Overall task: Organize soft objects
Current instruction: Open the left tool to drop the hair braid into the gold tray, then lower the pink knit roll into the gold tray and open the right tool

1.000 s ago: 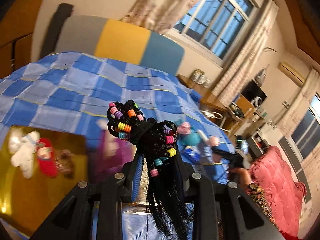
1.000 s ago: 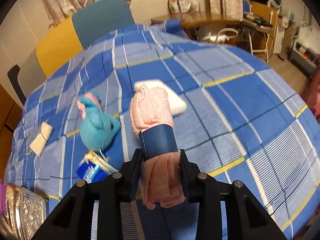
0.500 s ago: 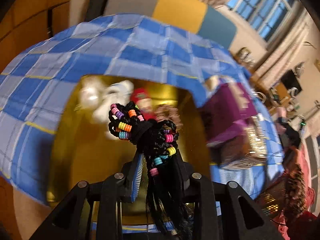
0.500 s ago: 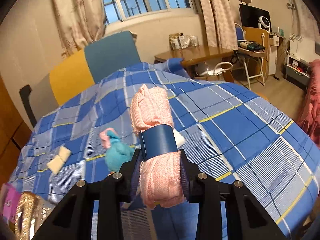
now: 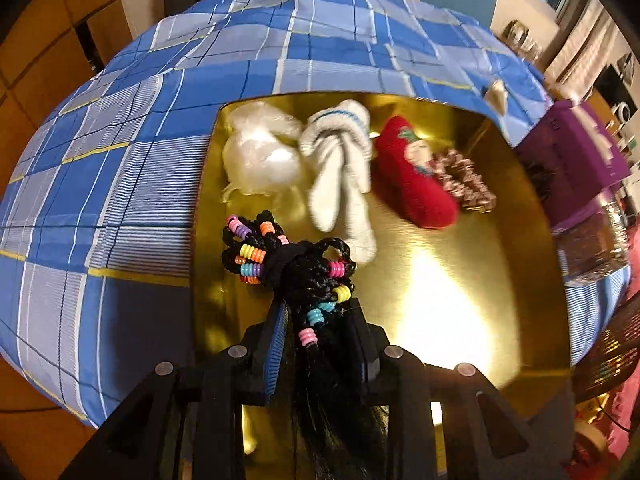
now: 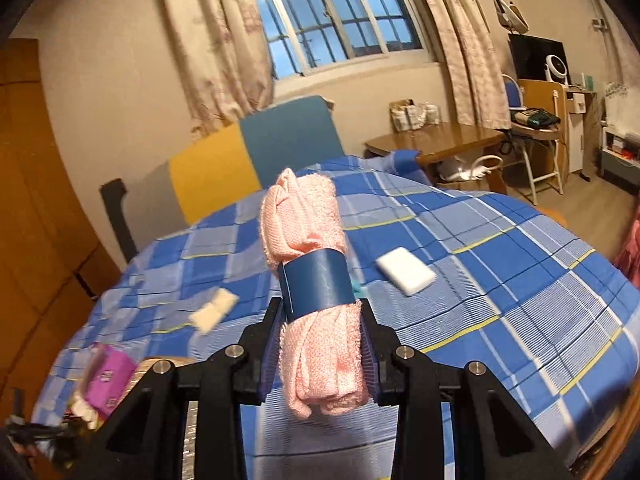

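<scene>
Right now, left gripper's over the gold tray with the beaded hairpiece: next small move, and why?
Probably lower a little and open. The left gripper holds the beaded hairpiece above bare gold tray, nearer the camera than the white sock and red sock.

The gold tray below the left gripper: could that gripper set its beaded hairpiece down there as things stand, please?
Probably yes. The left gripper, shut on the beaded hairpiece, points down over a bare stretch of the gold tray, with the socks lying farther off.

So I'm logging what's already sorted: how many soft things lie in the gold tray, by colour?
White: 2, a crumpled bundle and rolled socks
Red: 1, a sock
Brown: 1, a scrunchie
Total: 4 in the gold tray
</scene>
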